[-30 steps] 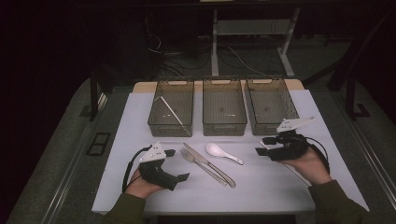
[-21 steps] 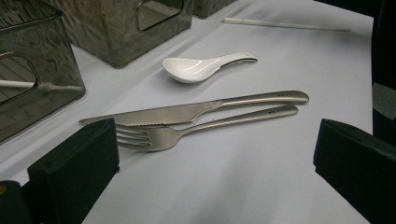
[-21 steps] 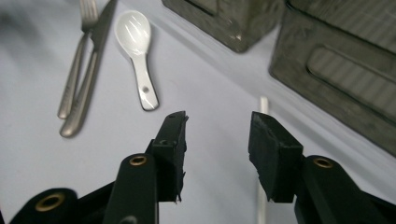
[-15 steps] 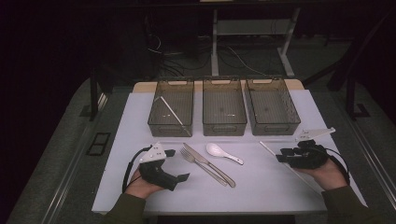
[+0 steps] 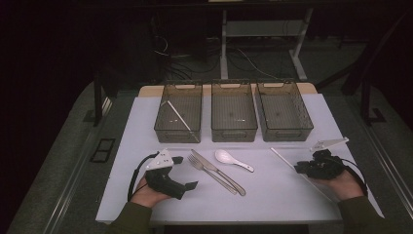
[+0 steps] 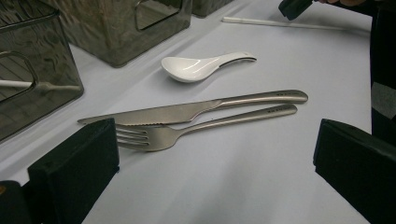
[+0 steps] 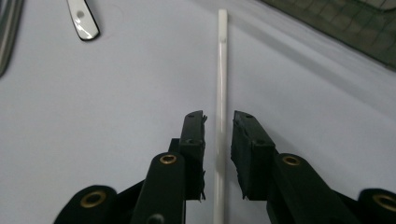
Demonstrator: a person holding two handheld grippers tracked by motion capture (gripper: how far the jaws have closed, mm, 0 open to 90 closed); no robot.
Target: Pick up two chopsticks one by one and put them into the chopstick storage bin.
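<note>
The right gripper (image 7: 219,154) has just been closing: its jaws stand narrow astride the white chopstick (image 7: 221,70), a gap each side; it lies right of the spoon (image 5: 233,159). The left gripper (image 5: 181,171) rests wide open.

In the right gripper view we see the white stick (image 7: 221,84) run off the bottom edge between the jaws, and we cannot tell whether the pads touch it. The spoon (image 7: 83,19) is cut off at the top there, only its handle end showing. In the high view, the right gripper (image 5: 311,169) covers the stick's near part.
</note>
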